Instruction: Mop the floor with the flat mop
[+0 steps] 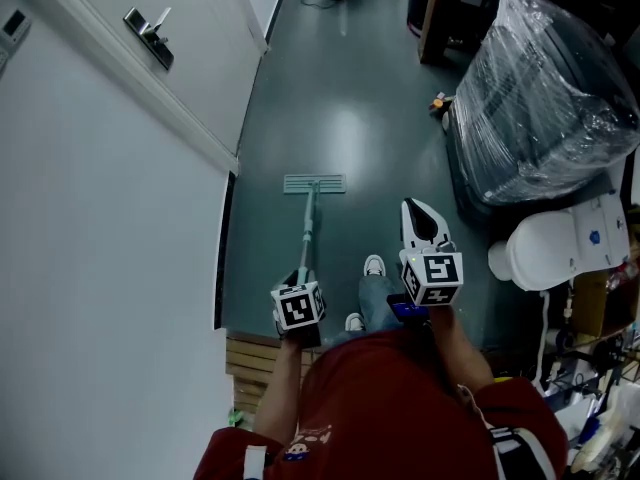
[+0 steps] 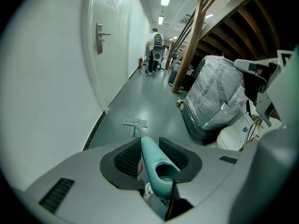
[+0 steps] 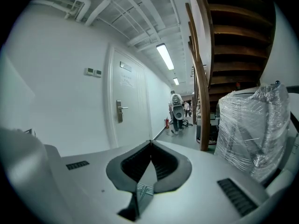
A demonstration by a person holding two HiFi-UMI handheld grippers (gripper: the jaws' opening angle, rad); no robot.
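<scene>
**Q:** Where is the flat mop (image 1: 308,230) in the head view?

**A:** It is at centre frame. Its pale head (image 1: 314,183) lies flat on the dark green floor (image 1: 350,108), square across the corridor. The handle runs down the frame from it to the left claw (image 1: 302,280). The white wall (image 1: 110,228) fills the left of the frame, and a plastic-wrapped bundle (image 1: 545,93) stands at upper right.

**Q:** What state is the left claw in?

**A:** In the left gripper view the left claw (image 2: 150,149) pinches the teal grip of the mop's handle (image 2: 153,161). One ribbed pad sits on each side of the grip. The mop head (image 2: 135,122) shows beyond it on the floor (image 2: 154,101), in the middle of the frame.

**Q:** And the right claw?

**A:** In the head view the right claw (image 1: 418,213) is held to the right of the handle, clear of it, above the person's shoe (image 1: 373,266). In the right gripper view the right claw (image 3: 150,144) is pressed together with its tips meeting and nothing between them. It points along the corridor towards a closed door (image 3: 125,101).
</scene>
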